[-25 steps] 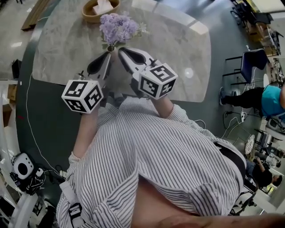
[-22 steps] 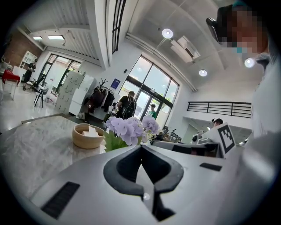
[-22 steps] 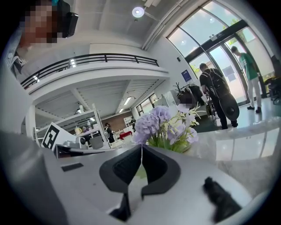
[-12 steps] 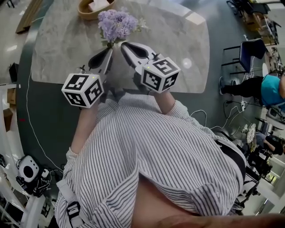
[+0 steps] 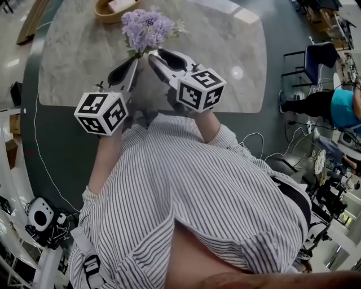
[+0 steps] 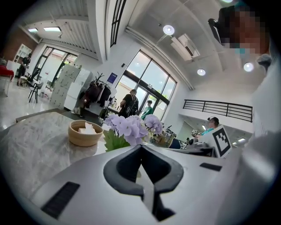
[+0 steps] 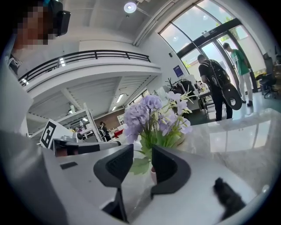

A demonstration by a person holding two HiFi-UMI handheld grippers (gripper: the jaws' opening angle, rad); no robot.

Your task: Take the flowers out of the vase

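Standing on dark flooring [image 5: 51,141], the marble table [image 5: 73,56] bears flowers [image 5: 148,28] and a bowl [image 5: 110,8].

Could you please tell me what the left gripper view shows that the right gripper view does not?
Only the left gripper view: the wooden bowl, and the jaws of the left gripper, together. Only the right gripper view: the jaws of the right gripper, which have just been opening, with leaves and the vase showing in the gap, not pressed. Both: the purple flowers and the marble table.
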